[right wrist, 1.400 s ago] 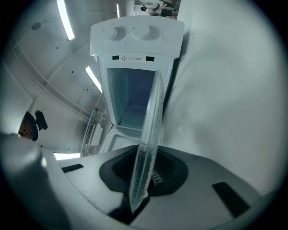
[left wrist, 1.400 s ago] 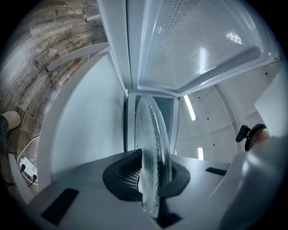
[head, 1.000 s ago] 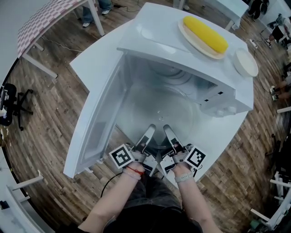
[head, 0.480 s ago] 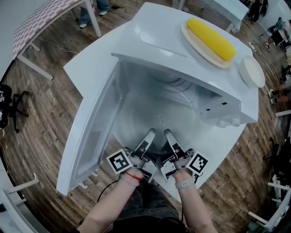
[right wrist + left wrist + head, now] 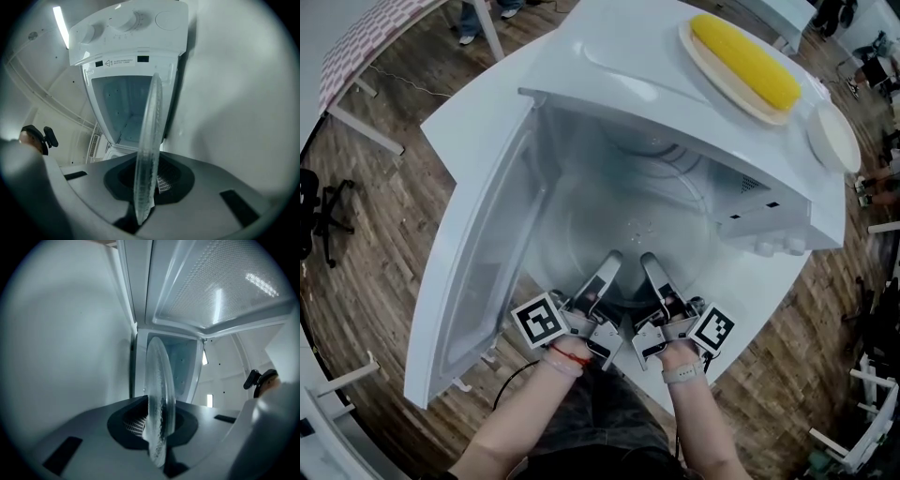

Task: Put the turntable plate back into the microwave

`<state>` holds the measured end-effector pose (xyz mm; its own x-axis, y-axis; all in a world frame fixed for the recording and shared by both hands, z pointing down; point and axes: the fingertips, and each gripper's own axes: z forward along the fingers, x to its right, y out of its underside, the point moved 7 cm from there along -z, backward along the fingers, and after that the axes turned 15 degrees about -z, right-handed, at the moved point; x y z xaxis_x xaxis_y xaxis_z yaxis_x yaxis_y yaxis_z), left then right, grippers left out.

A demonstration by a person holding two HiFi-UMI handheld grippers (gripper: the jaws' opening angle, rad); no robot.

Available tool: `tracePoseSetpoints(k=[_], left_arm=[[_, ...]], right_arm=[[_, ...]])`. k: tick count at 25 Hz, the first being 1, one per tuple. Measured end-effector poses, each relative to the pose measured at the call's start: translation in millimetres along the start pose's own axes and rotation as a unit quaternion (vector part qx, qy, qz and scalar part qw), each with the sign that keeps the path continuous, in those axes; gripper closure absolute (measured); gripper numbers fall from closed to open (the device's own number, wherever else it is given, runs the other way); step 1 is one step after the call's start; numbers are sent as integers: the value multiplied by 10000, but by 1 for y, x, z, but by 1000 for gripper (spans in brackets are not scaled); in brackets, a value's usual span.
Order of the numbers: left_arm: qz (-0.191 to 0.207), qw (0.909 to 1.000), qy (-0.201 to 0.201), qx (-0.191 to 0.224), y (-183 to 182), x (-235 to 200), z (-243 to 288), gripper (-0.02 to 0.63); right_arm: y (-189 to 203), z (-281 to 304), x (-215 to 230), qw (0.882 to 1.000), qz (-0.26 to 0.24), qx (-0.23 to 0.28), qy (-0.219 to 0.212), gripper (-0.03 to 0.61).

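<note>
- Right at the mouth of the microwave (image 5: 628,75), the turntable plate (image 5: 158,390) is held by its near rim. Most of the clear glass reaches into the open cavity.
- The left gripper (image 5: 607,270) is clamped on that rim, and its own view shows the glass edge-on between the jaws. The right gripper (image 5: 648,270) pinches the rim the same way, just beside the left one.
- The door (image 5: 478,272) is swung wide to the left, so the way in looks clear.
- From the head view the glass is so see-through that I honestly can't tell whether its far edge touches the cavity floor or hovers above it.
- For this step I'd move both grippers as one unit and keep the plate level. Slide it in until it's centred over the hub, then lower it until it seats.
- Both grips sit close together on one edge, so the overhang has a lot of leverage. Don't twist one gripper against the other, and don't let the far side dip.
- Only open the jaws once the plate's weight is on the floor of the cavity.
- Go easy on bumps, since a yellow corn cob (image 5: 745,61) and a small white dish (image 5: 834,136) are sitting on top of the microwave.
</note>
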<state>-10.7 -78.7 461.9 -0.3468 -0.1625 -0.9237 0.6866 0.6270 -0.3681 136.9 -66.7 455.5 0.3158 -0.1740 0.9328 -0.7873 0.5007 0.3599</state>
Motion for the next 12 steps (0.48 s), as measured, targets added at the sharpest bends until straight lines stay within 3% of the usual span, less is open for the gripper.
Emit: tracePoseSetpoints(k=[12], left_arm=[[17,9999,-96,-40,-11,2,22,578]], right_arm=[[-15,16,6,10000,-35,71,23,531]])
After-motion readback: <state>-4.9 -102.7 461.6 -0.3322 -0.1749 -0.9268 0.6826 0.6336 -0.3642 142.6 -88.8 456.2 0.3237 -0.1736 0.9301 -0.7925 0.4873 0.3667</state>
